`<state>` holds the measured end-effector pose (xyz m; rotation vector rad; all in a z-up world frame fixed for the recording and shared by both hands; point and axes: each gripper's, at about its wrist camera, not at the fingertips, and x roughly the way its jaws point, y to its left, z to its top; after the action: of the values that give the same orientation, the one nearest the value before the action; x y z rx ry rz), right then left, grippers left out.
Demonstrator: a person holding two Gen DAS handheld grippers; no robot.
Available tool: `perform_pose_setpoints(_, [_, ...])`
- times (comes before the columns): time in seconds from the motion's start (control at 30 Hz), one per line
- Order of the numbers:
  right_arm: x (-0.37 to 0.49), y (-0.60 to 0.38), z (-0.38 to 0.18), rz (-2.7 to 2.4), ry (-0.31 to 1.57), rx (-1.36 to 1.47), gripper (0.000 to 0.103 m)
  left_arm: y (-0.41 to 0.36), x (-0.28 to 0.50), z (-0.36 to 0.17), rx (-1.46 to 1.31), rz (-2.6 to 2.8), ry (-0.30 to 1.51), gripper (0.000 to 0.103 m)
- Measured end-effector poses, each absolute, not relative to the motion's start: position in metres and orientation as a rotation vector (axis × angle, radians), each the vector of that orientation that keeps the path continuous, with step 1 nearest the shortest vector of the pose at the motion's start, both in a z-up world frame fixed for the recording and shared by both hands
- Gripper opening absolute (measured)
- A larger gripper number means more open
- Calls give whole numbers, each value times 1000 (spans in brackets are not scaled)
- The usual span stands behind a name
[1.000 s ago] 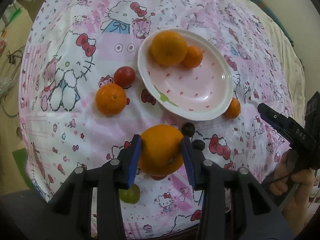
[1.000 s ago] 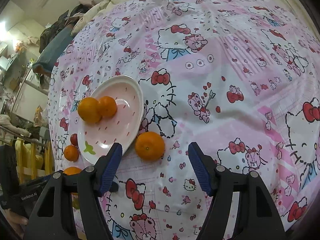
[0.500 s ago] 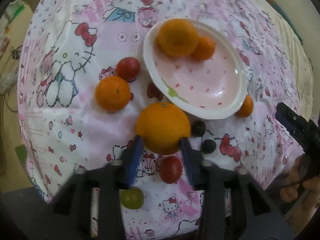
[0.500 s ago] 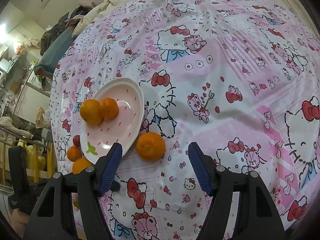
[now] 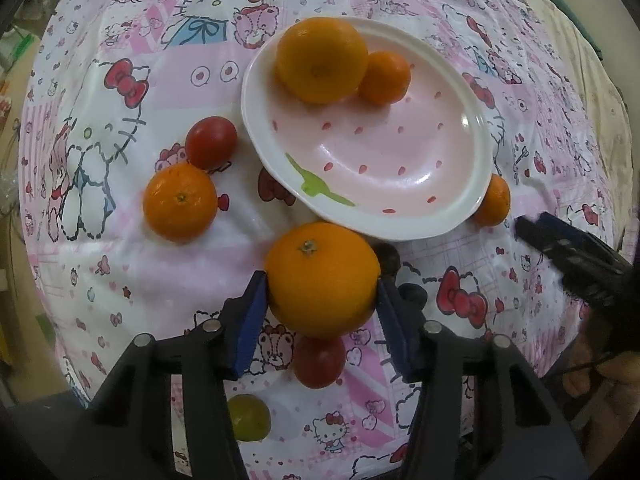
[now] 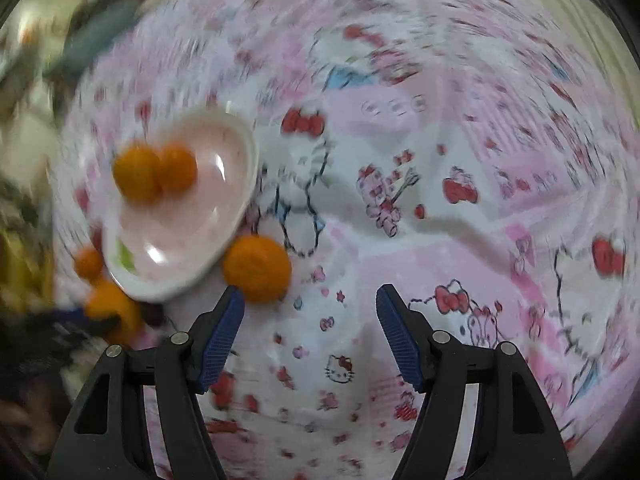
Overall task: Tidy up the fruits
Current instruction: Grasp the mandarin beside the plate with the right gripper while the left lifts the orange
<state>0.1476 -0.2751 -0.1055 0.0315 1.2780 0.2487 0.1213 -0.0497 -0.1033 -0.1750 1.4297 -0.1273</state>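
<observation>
Left view sharp and evenly lit; right view motion-blurred.

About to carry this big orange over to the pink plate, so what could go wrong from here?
1. The left gripper pinches the large orange only near its fingertips; it could slip out.
2. The white-rimmed pink plate already holds two oranges at its far side; a hard drop may knock them off.
3. The right gripper, open and empty, nears the small orange touching the plate's rim and could nudge the plate.
</observation>
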Motion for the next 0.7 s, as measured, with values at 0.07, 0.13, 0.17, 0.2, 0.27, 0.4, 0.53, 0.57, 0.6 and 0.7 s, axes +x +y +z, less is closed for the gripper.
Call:
perform_pose_setpoints(0.07, [149, -259, -110, 278, 1270, -66, 71, -45, 116, -99, -173, -123, 1425, 49])
perform_pose_setpoints(0.13, [151, -242, -114, 280, 1241, -204, 71, -43, 113, -96, -176, -123, 1420, 49])
perform_pose_setpoints(0.17, [152, -236, -116, 292, 1235, -239, 71, -42, 111, -95, -178, -125, 1417, 49])
perform_pose_setpoints(0.2, [152, -230, -118, 308, 1231, -271, 71, -41, 110, -93, -180, -128, 1414, 49])
perform_pose_setpoints(0.27, [152, -221, -122, 321, 1224, -321, 71, -38, 108, -90, -184, -131, 1403, 49])
perform_pose_setpoints(0.4, [152, -211, -134, 318, 1229, -400, 68, -34, 104, -81, -176, -131, 1368, 49])
perform_pose_setpoints(0.53, [148, -209, -130, 355, 1224, -380, 46, -28, 104, -77, -183, -118, 1352, 49])
perform_pose_setpoints(0.57, [147, -212, -129, 360, 1227, -375, 46, -27, 104, -76, -187, -117, 1349, 49])
perform_pose_setpoints(0.6, [146, -214, -127, 362, 1229, -366, 46, -28, 104, -75, -188, -116, 1345, 49])
perform_pose_setpoints(0.7, [143, -223, -122, 352, 1230, -320, 45, -27, 103, -72, -178, -112, 1327, 49])
